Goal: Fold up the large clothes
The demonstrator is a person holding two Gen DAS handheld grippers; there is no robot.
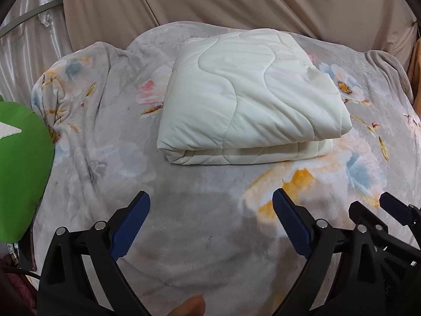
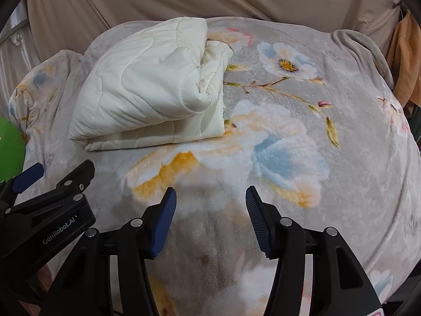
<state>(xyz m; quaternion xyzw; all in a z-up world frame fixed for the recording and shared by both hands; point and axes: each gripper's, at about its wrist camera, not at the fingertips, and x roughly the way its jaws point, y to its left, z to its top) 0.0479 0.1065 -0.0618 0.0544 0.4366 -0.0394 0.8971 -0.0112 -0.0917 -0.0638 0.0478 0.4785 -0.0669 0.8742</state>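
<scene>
A cream quilted blanket (image 1: 250,97) lies folded in a thick rectangular stack on the grey floral bed cover (image 1: 200,184). In the right wrist view the blanket (image 2: 147,89) sits at the upper left, its layered edges facing right. My left gripper (image 1: 211,202) is open and empty, held over the cover in front of the blanket. My right gripper (image 2: 210,197) is open and empty, to the right of the left one, which shows in the right wrist view (image 2: 52,173). Neither gripper touches the blanket.
A green object (image 1: 21,168) stands at the left edge of the bed. A beige curtain (image 1: 210,2) hangs behind the bed. An orange cloth (image 2: 405,60) hangs at the far right. The floral cover (image 2: 315,158) spreads wide to the right.
</scene>
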